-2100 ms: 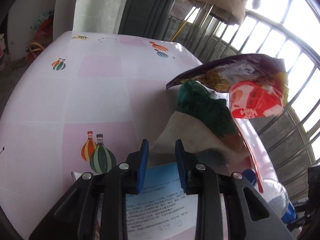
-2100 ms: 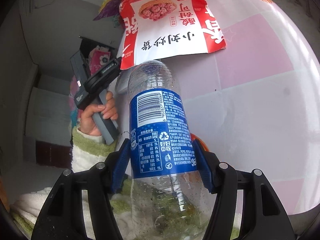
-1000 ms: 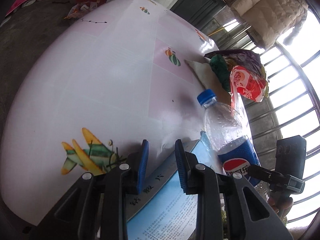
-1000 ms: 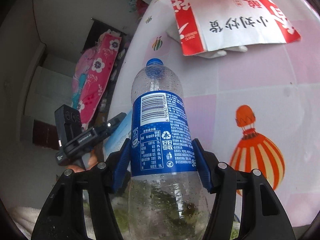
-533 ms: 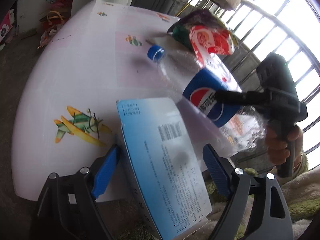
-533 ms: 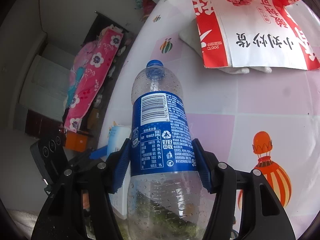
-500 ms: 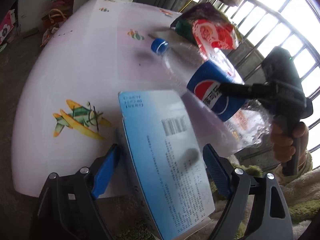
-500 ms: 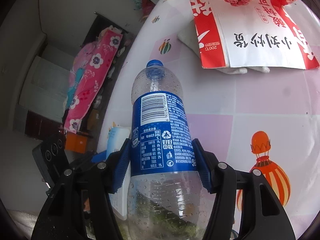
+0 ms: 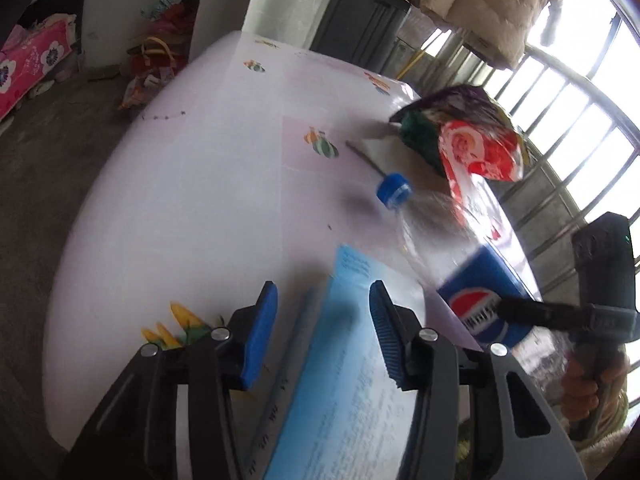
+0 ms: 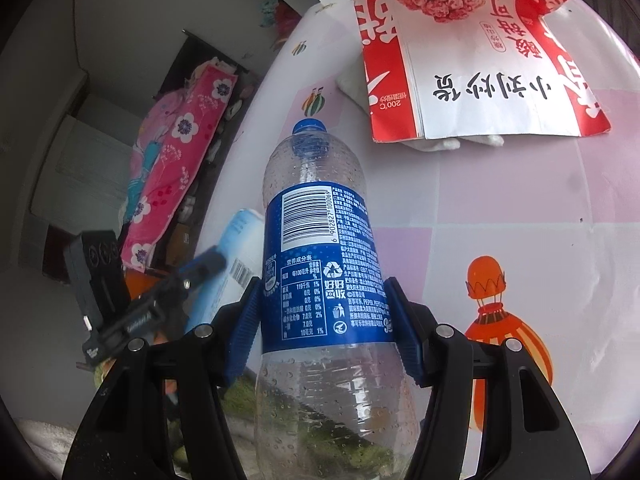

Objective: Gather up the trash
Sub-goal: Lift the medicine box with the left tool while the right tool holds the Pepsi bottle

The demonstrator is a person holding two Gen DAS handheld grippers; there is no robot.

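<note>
The left gripper [image 9: 322, 322], which a second ago pinched the blue box [image 9: 348, 392], now stands released, the box lying loose between its fingers at the near edge of the counter [image 9: 192, 184], so that piece reads as let go. The right gripper [image 10: 322, 322] stays clenched on the bottle [image 10: 320, 264], cap pointing ahead toward the snack bags [image 10: 460, 60].

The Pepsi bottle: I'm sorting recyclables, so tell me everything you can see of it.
The Pepsi bottle is clear dimpled plastic with a blue cap screwed on and a blue wrap label bearing a barcode, a nutrition table and a recycling mark. It looks empty, with droplets inside. The right hand-held gripper is shut on its label band, blue pads on both sides, holding it cap-forward over the pink-checked table. Whether it touches the table is unclear.
</note>
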